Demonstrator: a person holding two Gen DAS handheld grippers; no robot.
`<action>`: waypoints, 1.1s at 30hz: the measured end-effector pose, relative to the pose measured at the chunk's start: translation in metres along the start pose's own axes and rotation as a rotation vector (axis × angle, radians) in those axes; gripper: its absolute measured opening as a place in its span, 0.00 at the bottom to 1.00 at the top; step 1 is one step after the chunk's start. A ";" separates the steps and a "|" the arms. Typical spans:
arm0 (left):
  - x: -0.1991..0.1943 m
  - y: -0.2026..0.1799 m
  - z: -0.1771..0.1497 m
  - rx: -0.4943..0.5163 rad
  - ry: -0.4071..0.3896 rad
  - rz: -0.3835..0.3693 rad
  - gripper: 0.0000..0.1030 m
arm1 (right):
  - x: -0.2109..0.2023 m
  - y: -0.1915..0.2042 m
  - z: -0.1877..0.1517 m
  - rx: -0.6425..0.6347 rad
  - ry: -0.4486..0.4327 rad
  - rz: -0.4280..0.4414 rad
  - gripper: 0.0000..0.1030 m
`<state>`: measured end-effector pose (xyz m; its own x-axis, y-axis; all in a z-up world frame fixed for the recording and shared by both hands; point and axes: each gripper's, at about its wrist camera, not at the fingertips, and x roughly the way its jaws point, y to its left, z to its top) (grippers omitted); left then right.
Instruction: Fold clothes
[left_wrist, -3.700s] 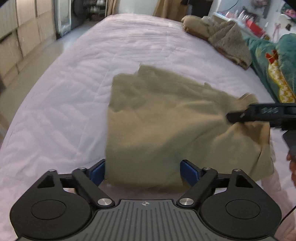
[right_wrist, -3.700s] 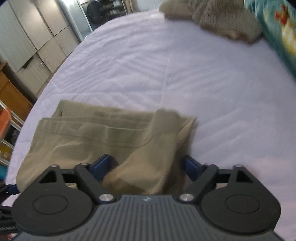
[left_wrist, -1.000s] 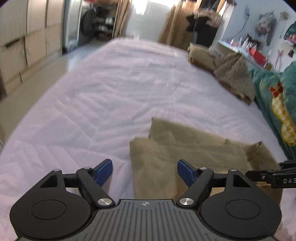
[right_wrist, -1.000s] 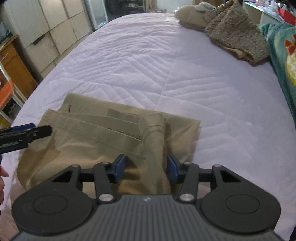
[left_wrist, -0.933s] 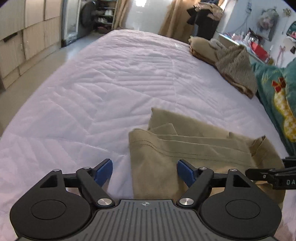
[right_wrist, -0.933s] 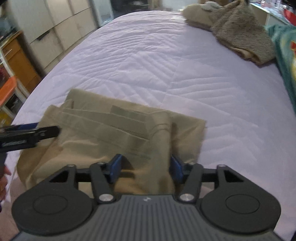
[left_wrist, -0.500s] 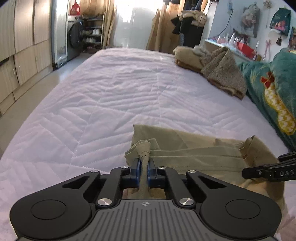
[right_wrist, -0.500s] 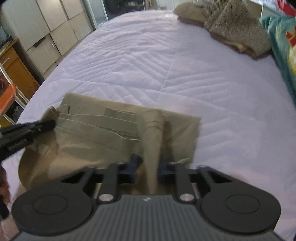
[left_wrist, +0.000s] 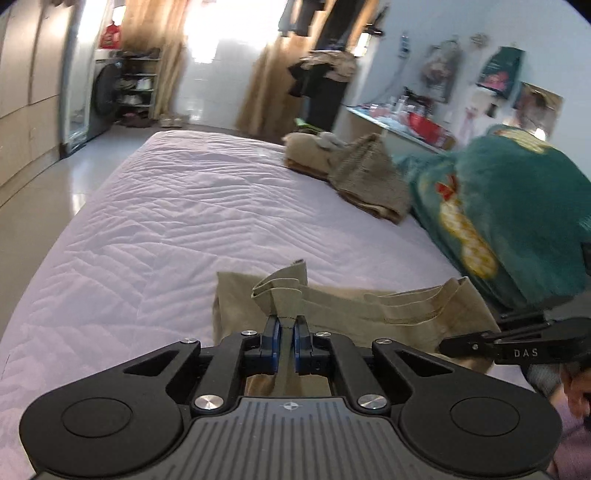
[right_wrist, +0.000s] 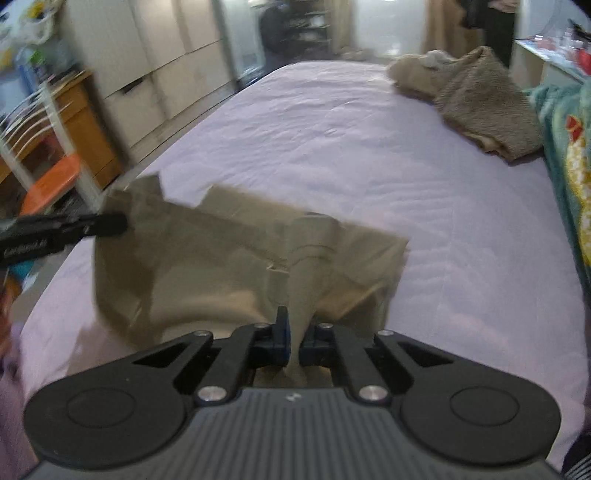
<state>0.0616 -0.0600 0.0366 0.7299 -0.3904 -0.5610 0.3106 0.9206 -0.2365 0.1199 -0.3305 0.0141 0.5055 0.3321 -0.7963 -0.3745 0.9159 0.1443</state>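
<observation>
Lilac quilted bedcover (left_wrist: 177, 221) spreads across the bed toward pale cupboards (right_wrist: 147, 62) and a bright curtained window (left_wrist: 218, 55); a heap of brown woolly clothes (left_wrist: 354, 173) sits at the bed's far right edge, beside a teal blanket (left_wrist: 517, 214). Half a second ago the khaki garment (left_wrist: 369, 306) lay flat on the near end of the bed; now its near edge is pulled up off the cover, and both views have swung up toward the room. The left gripper (left_wrist: 287, 341) has its blue pads clamped together on a bunched fold of the garment's left end. The right gripper (right_wrist: 295, 343) is likewise pinched on a raised ridge at the right end, cloth rising straight from between its jaws.
</observation>
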 end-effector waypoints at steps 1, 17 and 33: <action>-0.009 -0.003 -0.005 0.015 0.008 -0.015 0.07 | -0.006 0.005 -0.007 -0.020 0.019 0.017 0.04; -0.114 -0.019 -0.060 0.104 0.175 0.078 0.22 | -0.074 0.025 -0.076 -0.005 0.162 0.086 0.45; -0.004 -0.058 -0.085 0.040 0.363 0.184 0.51 | 0.005 0.044 -0.126 0.000 0.325 0.059 0.55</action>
<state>-0.0111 -0.1121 -0.0155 0.5150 -0.1870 -0.8365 0.2237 0.9714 -0.0794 0.0087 -0.3171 -0.0576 0.2083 0.2950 -0.9325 -0.3960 0.8972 0.1953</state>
